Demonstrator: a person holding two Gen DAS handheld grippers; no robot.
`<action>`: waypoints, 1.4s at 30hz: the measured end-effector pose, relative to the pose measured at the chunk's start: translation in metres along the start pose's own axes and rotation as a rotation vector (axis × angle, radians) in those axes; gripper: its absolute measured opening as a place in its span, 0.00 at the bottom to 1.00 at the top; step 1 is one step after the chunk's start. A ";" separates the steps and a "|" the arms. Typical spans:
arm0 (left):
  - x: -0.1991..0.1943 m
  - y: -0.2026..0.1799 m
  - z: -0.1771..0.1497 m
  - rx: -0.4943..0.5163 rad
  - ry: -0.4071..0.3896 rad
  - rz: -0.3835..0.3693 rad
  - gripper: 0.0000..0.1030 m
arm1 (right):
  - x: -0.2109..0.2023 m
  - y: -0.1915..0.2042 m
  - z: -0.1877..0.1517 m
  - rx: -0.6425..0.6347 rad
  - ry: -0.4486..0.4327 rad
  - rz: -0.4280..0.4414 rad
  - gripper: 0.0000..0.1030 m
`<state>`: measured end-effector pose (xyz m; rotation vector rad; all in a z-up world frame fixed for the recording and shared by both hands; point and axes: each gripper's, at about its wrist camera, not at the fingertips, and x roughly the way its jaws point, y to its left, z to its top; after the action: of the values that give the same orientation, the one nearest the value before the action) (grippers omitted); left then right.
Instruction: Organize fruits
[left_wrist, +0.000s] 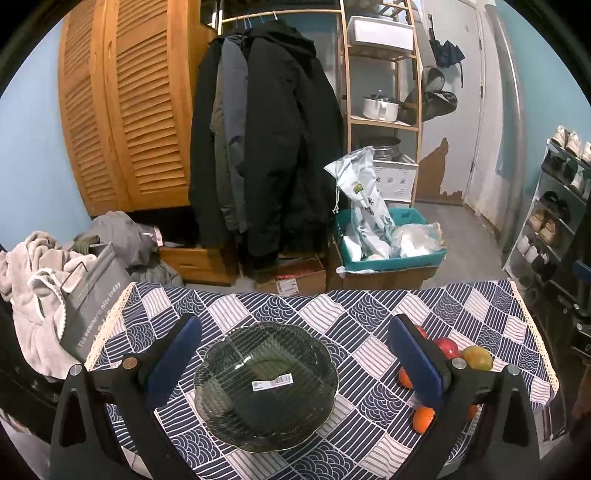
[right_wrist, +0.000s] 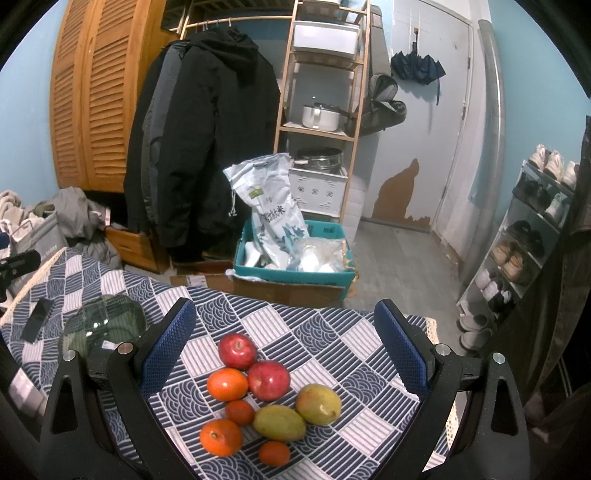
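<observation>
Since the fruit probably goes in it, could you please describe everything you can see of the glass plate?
The glass plate is a smoky grey-green, see-through dish with ribbed texture and a scalloped rim. It holds no fruit; a white barcode sticker sits near its middle. It rests flat on the patterned tablecloth, framed between the open fingers of the left gripper, which do not touch it. The fruit pile lies apart, to its right.

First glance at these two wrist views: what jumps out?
The cluster of fruit on the patterned tablecloth: two red apples, two yellow-green mangoes and four orange citrus, sitting between the open right gripper's fingers. Next, the empty green glass plate with a barcode sticker, framed by the open left gripper. Behind the table, dark coats hang beside a wooden louvred wardrobe.
</observation>
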<state>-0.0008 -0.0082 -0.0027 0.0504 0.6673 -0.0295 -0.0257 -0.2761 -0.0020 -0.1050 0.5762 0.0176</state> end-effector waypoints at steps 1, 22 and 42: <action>0.000 0.000 0.000 0.000 0.000 -0.001 0.99 | 0.000 0.000 0.000 0.000 0.000 0.000 0.93; 0.004 -0.008 0.000 0.013 0.001 -0.020 0.99 | 0.001 -0.008 -0.003 -0.008 -0.002 -0.019 0.93; 0.054 -0.048 -0.051 0.066 0.185 -0.103 0.99 | 0.050 -0.026 -0.071 0.012 0.276 -0.023 0.92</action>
<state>0.0083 -0.0541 -0.0780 0.0826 0.8539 -0.1473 -0.0208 -0.3099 -0.0856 -0.1034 0.8510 -0.0227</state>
